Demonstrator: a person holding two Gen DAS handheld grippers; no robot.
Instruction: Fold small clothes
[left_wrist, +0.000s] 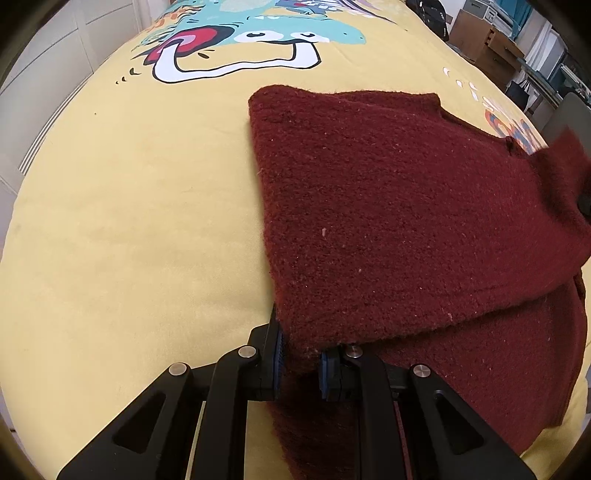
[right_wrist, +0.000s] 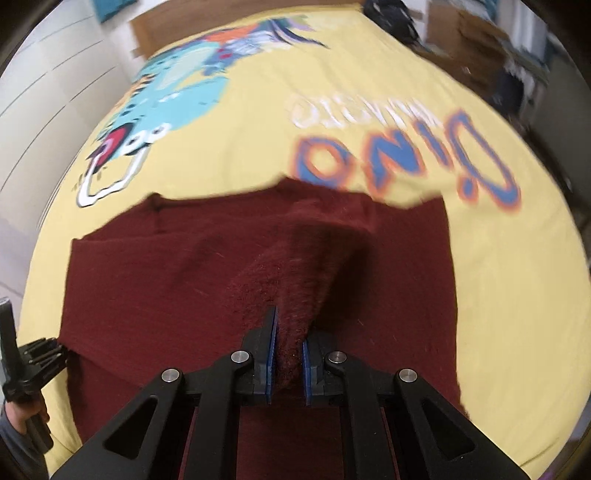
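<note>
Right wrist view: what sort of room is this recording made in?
Probably a bedroom at home: a yellow cartoon dinosaur bedspread covers a bed, pale panelled cupboard doors stand beside it, and cardboard boxes sit past the far end.

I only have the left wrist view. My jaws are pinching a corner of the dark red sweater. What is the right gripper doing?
Observer: The right gripper is shut on a raised ridge of the sweater, its jaws pinching a bunched fold.
Operator: Is there print on the yellow cover on that side?
Observer: Yes, big blue and orange letters lie just beyond the sweater's far edge.
Operator: Can you see my gripper from there?
Observer: Yes, the left gripper sits at the sweater's left edge, with a hand on its handle.
</note>
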